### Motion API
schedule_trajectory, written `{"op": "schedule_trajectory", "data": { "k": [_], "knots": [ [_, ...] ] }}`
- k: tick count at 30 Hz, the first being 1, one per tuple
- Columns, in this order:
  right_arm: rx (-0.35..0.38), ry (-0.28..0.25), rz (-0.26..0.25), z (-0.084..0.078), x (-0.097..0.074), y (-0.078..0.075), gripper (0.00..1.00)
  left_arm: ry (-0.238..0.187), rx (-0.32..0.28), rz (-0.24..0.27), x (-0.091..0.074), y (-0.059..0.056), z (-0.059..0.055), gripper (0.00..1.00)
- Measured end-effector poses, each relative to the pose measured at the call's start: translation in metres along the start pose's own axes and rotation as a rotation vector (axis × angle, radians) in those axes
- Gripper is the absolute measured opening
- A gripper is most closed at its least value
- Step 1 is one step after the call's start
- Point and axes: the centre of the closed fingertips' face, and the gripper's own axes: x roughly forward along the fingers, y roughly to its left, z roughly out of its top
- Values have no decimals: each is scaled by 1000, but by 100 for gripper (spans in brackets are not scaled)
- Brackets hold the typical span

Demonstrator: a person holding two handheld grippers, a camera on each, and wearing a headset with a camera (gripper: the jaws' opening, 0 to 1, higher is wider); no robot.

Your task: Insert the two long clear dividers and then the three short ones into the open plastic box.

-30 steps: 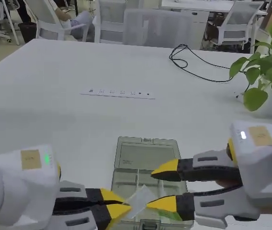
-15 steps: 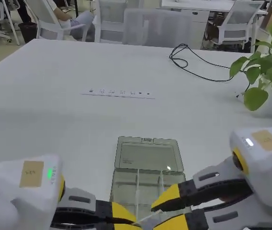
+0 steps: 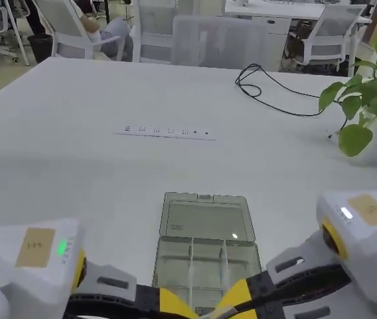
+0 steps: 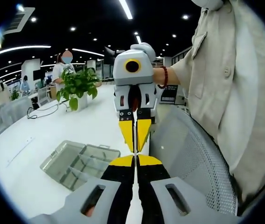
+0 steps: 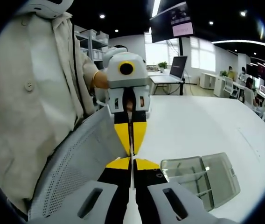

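just past left tongs (image 4: 135, 161), right tongs (image 5: 132, 163): box (image 3: 205, 222)

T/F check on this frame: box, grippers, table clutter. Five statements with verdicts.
1. The plastic box lies with its lid open. True.
2. Both grippers have their jaws spread wide. False: the left gripper and right gripper are shut, tip to tip.
3. Dividers already stand in the box base. True.
4. The plant is at the table's left edge in the head view. False: the plant is at the right.
5. The cable is coiled inside the box. False: the cable lies on the table, far beyond it.
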Motion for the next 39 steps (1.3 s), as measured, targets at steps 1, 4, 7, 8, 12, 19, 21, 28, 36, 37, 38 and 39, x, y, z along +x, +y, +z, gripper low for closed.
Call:
{"op": "schedule_trajectory", "data": {
  "k": [1,4,7,8,12,19,21,28,36,37,38,39],
  "knots": [
    [0,0,-1,0,0,0,3,-4,-4,3,-1,0,0,0],
    [3,-1,-7,0,0,-1,3,-10,-58,16,0,1,0,0],
    [-8,2,-14,0,0,-3,3,-17,-65,26,0,3,0,0],
    [-12,2,-16,0,0,-3,3,-19,-73,30,0,4,1,0],
    [-19,-5,-31,2,0,-6,2,-32,-80,49,-1,7,0,2],
    [-13,-7,-56,3,-1,-12,2,-40,-88,91,-4,12,-4,12],
    [-8,-10,-68,3,-1,-15,2,-43,-93,107,-5,15,-6,15],
    [16,-24,-112,6,-2,-28,2,-66,-111,168,-7,25,-8,26],
    [33,-20,-159,4,-2,-43,2,-96,-139,247,-12,39,-13,35],
    [35,-7,-173,1,-1,-47,2,-99,-145,254,-13,40,-14,36],
    [34,1,-183,-1,-1,-49,2,-100,-150,265,-13,42,-15,37],
    [37,10,-188,-3,-1,-51,2,-99,-150,271,-13,43,-16,39]
  ]
}}
